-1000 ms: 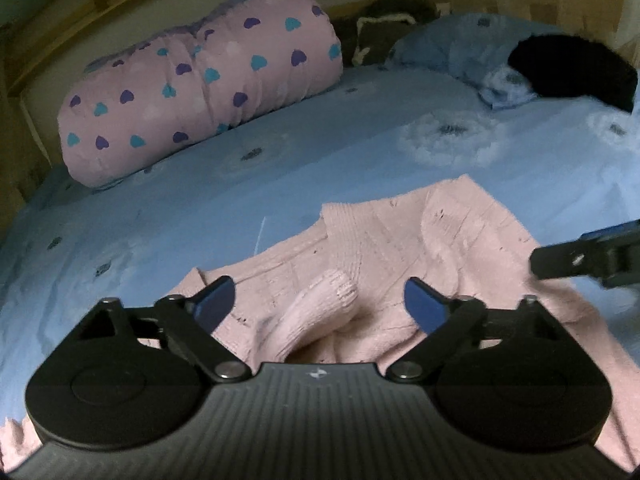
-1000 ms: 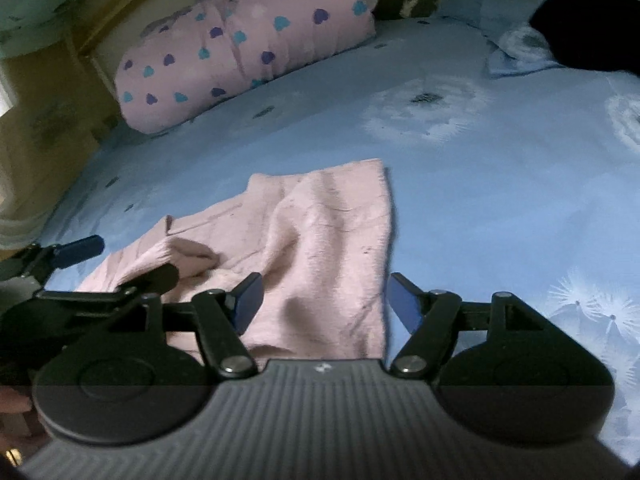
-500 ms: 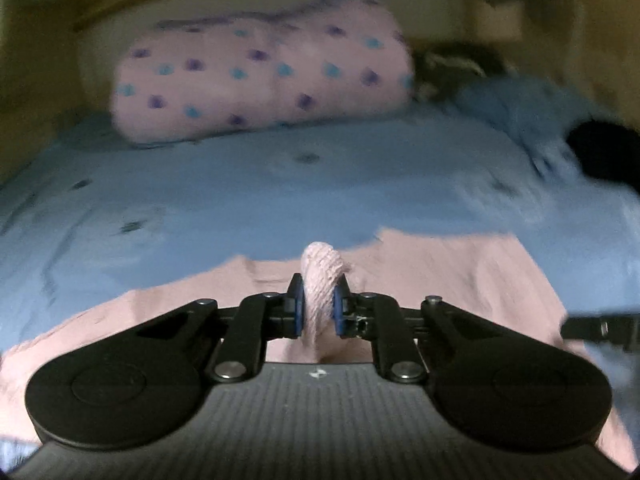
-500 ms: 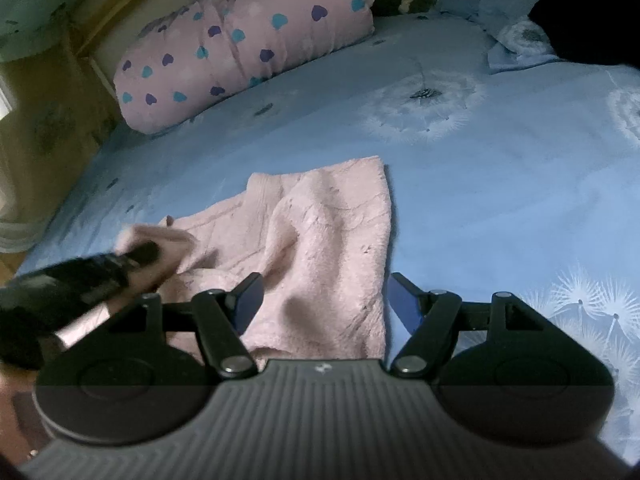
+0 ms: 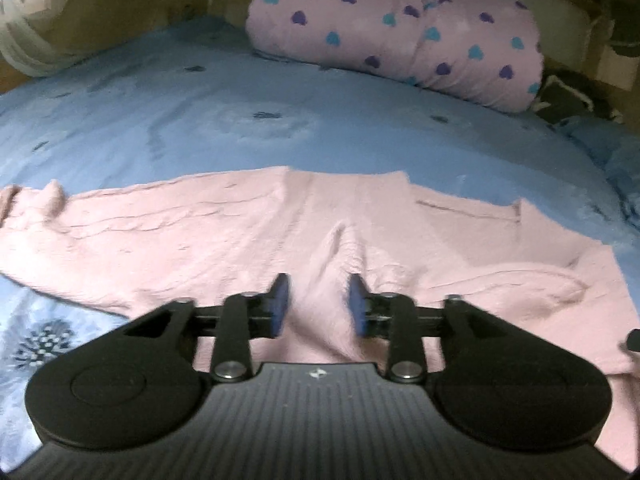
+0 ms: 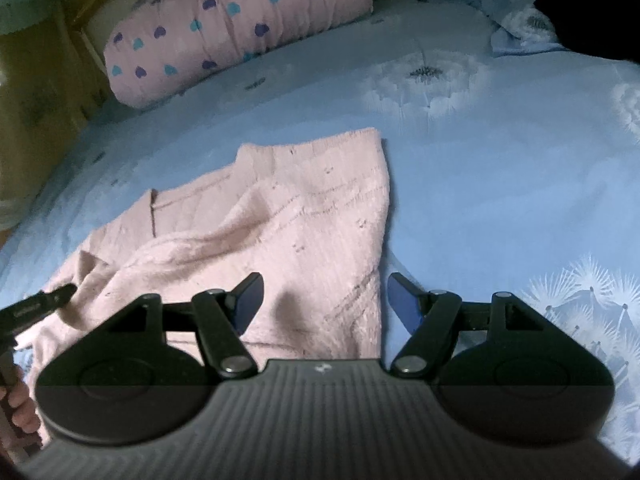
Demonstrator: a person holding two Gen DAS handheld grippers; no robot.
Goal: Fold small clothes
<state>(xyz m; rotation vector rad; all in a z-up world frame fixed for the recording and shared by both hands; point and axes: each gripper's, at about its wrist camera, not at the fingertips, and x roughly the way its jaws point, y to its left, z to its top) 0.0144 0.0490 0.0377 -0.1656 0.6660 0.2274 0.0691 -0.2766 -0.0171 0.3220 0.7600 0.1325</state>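
A pink knit sweater (image 5: pixel 180 236) lies spread on the blue bedsheet (image 5: pixel 200 120). One sleeve (image 5: pixel 348 248) is folded in over the body, and its end lies between the jaws of my left gripper (image 5: pixel 316 304). Those jaws are opening, and the blue pads stand slightly apart from the knit. In the right wrist view the sweater (image 6: pixel 312 208) lies in front, with my right gripper (image 6: pixel 322 300) open low over its near right edge and holding nothing. The left gripper's fingertip (image 6: pixel 60 294) shows at the sweater's left side, with a hand (image 6: pixel 20 404) below it.
A pink quilt roll with heart prints (image 5: pixel 400 28) lies along the wooden headboard. A black garment (image 6: pixel 592 16) rests on a blue pillow at the far right. White netting (image 5: pixel 24 20) hangs at the bed's far left corner.
The left gripper shut on the sleeve cuff, swung with it across the sweater while rolling, and its jaws have now parted. The right gripper stayed still and open.
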